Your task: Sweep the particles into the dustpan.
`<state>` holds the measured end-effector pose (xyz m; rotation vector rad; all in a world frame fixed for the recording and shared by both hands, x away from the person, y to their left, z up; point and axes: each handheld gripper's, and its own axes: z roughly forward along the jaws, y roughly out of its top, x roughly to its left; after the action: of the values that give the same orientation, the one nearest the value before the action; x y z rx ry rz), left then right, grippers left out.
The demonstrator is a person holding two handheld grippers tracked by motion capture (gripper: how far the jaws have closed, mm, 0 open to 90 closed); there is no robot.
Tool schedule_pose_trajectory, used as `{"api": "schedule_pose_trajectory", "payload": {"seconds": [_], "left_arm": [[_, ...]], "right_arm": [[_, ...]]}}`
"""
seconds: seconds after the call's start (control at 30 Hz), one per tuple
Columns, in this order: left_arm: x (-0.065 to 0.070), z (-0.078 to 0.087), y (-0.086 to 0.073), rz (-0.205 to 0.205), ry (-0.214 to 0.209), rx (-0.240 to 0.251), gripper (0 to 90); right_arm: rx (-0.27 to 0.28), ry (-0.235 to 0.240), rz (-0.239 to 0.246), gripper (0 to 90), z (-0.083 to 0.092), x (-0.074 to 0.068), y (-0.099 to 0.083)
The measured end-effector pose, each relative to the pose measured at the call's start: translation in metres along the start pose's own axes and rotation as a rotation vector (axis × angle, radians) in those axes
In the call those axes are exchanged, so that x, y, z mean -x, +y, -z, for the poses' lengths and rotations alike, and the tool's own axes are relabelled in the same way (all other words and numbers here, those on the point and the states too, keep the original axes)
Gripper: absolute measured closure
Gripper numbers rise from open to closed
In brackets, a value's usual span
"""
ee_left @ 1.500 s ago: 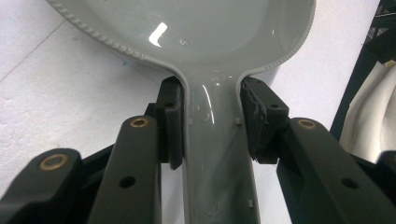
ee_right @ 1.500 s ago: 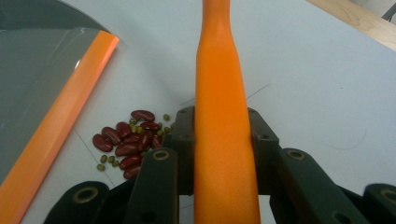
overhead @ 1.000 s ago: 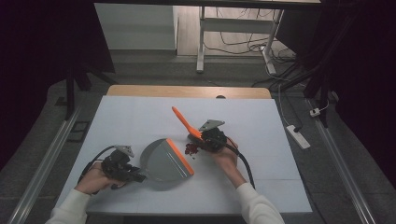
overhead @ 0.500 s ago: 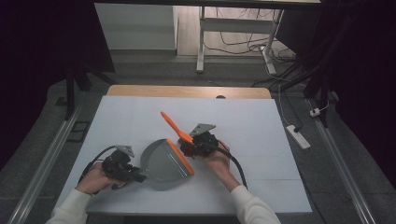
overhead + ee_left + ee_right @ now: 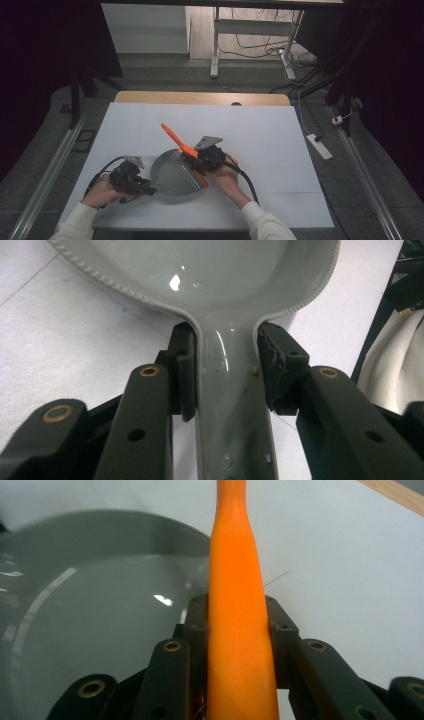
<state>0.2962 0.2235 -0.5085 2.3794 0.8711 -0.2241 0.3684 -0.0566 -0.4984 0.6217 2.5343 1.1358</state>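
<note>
- The grey pan (image 5: 175, 175) sits on the white table (image 5: 280, 150), low and a little left of centre, right in front of the person. It is round, shallow and glossy, and light glints off its inside.
- In the left gripper view the pan's rim (image 5: 100, 277) has a fine ribbed edge, and its flat grey handle (image 5: 230, 405) runs straight down toward 6 o'clock between the black jaws.
- The left gripper (image 5: 131, 180) lies at about 8 o'clock of the pan. Its jaws are clamped on the pan's handle, pads pressed against both edges.
- The right gripper (image 5: 207, 157) is at about 2 o'clock of the pan, over its edge. Its jaws are closed on the orange brush (image 5: 177, 142), squeezing the smooth, tapered handle (image 5: 240, 630).
- From the high view the brush handle points toward 11 o'clock, up and away from the pan, while an orange strip (image 5: 200, 176) runs along the pan's right side.
- The pan's far side is cut off at the top of the left gripper view, and its bowl is blurred in the right gripper view.
- The tip of the brush handle runs out of the right gripper view at 12 o'clock.
- Whether the orange strip touches the pan I cannot tell from here.
</note>
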Motion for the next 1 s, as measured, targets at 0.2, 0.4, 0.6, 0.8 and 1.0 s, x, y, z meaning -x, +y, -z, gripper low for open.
{"api": "schedule_pose_trajectory", "payload": {"seconds": [0.2,0.4,0.6,0.8,1.0], "left_arm": [[-0.001,0.000,0.000,-0.004,-0.001,-0.002,62.6],[-0.001,0.000,-0.001,-0.003,-0.001,-0.002,62.5],[-0.001,0.000,-0.001,-0.002,-0.001,-0.001,62.5],[-0.001,-0.001,-0.001,0.001,-0.002,-0.002,62.6],[-0.002,-0.002,-0.001,0.005,0.002,-0.009,62.6]], "right_arm": [[0.043,0.041,0.012,70.2,0.007,-0.006,0.006],[0.081,-0.038,-0.065,70.2,0.026,0.020,0.002],[0.071,-0.090,-0.116,70.2,0.036,0.037,-0.006],[0.029,-0.107,-0.116,70.2,0.030,0.041,-0.012],[-0.019,-0.094,-0.100,70.2,0.019,0.035,-0.017]]}}
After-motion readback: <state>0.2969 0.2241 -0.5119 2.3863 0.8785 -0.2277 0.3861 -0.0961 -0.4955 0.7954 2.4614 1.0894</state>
